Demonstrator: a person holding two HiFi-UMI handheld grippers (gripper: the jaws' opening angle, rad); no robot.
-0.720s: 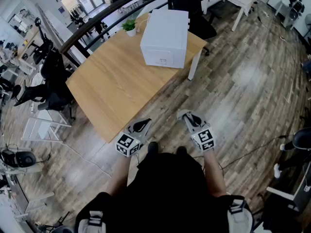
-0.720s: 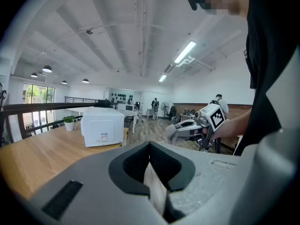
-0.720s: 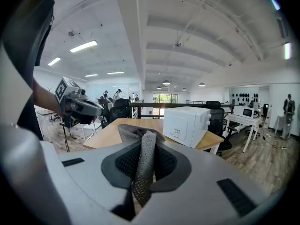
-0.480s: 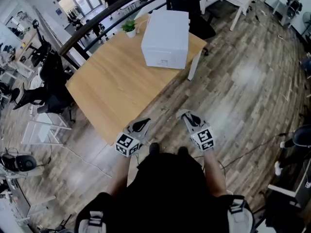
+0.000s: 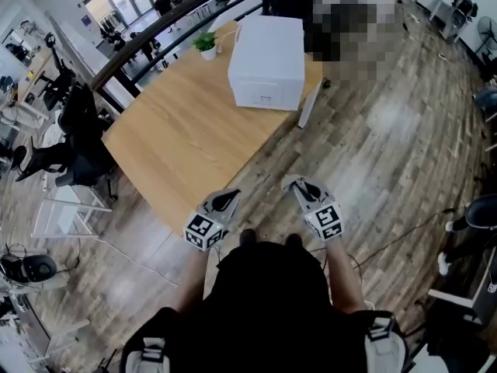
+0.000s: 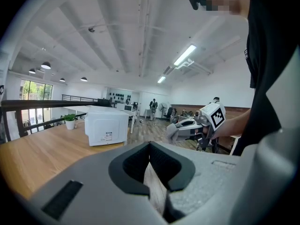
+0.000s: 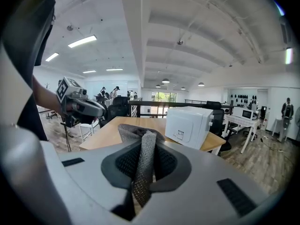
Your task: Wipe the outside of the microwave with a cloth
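Right tongs grip the grey cloth; microwave stands well apart.

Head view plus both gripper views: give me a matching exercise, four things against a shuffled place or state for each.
1. microwave
2. plant
3. cloth
4. left gripper

A. shut, nothing in it
B. white, at the far end of the table
C. clamped in the right gripper
D. potted, at the far corner beside the microwave

Pairs: 1-B, 2-D, 3-C, 4-A
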